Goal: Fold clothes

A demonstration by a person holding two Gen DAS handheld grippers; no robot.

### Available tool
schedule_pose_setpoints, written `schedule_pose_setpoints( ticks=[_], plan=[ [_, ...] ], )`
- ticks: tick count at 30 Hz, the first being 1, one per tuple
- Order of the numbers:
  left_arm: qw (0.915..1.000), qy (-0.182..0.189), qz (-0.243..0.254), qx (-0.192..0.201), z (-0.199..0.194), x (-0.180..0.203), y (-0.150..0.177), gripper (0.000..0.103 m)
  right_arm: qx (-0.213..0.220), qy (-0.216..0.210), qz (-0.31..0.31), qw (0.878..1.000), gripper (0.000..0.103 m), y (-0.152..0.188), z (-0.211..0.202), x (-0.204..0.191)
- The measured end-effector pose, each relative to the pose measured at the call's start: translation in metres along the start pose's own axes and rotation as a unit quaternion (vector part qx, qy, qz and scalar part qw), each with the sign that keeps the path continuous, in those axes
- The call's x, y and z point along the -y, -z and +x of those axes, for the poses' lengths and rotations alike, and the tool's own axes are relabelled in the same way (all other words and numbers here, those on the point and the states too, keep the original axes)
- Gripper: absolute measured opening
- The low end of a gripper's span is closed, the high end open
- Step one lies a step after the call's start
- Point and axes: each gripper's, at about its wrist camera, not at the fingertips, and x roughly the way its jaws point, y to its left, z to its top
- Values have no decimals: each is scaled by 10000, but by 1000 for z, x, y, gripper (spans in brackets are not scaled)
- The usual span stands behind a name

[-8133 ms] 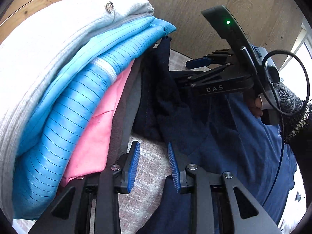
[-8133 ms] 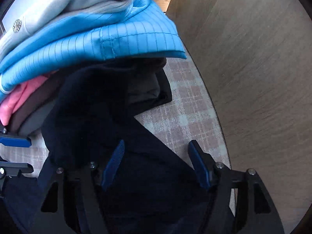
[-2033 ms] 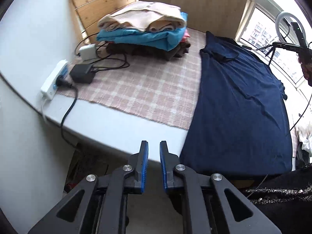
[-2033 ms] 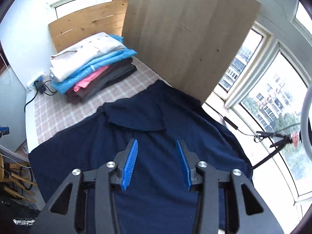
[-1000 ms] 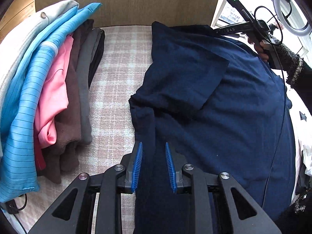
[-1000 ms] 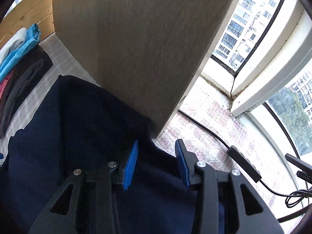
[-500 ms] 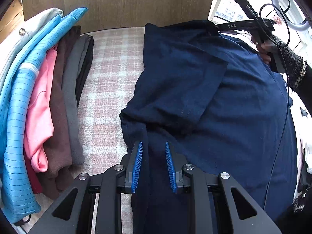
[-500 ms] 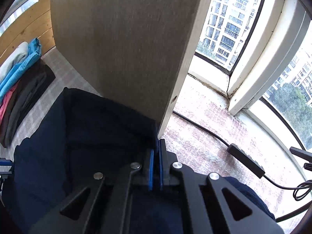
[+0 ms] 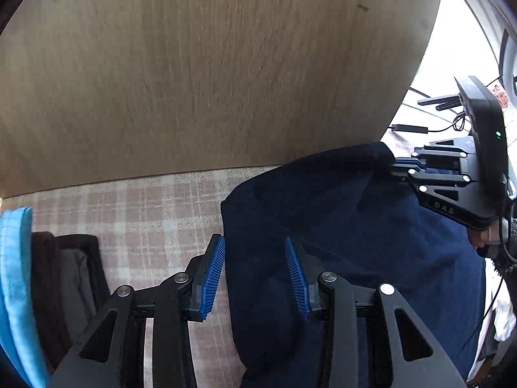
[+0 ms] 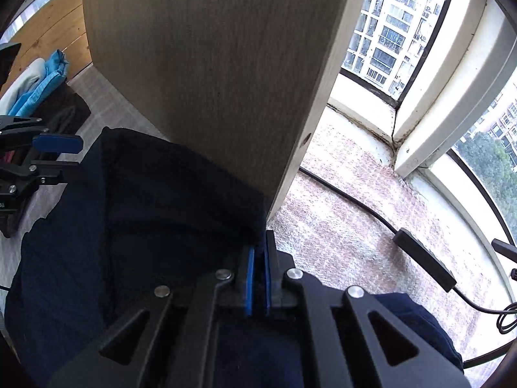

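Observation:
A navy garment (image 9: 339, 226) lies spread on the checked tablecloth (image 9: 145, 210), its far edge against an upright wooden board (image 9: 226, 64). My left gripper (image 9: 255, 274) hovers over the garment's far left corner. Its jaws are opening, with the cloth's left edge between the blue pads (image 9: 213, 274) and no pinch to be seen. The right gripper (image 10: 258, 278) is shut on the garment's far right corner (image 10: 181, 200) at the board's end. The left wrist view shows the right gripper (image 9: 399, 165) biting that corner. In the right wrist view the left gripper (image 10: 61, 158) shows at the left edge.
A stack of folded clothes (image 9: 19, 274), blue on top with dark ones beside it, lies at the left. Behind the board runs a window sill (image 10: 355, 226) with a black cable and adapter (image 10: 423, 265). A person's hand (image 9: 484, 236) holds the right gripper.
The left gripper has slid along the garment to its far edge by the board and its jaws stand wider. The right gripper, open a second ago, has shut on the far right corner.

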Motion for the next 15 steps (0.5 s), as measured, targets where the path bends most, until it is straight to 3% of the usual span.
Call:
schedule_pose_setpoints(
  ticks=[2, 3, 7, 10, 12, 15],
  plan=[
    [9998, 199, -80, -48, 12, -1, -4, 28, -24, -58, 20, 10000, 5, 4, -1, 1],
    [9998, 190, -27, -14, 16, 1, -3, 7, -42, -69, 40, 10000, 5, 6, 0, 2],
    [9988, -348, 165, 312, 9, 12, 1, 4, 58, -56, 124, 9999, 5, 12, -10, 4],
    [9939, -840, 50, 718, -10, 4, -2, 4, 553, 135, 176, 9982, 4, 16, -34, 4],
    [9925, -874, -27, 851, -14, -2, -4, 4, 830, 236, 191, 9961, 4, 17, -48, 4],
    [9924, -1005, 143, 691, 3, 0, -4, 4, 827, 417, 167, 9956, 4, 17, -46, 4]
  ],
)
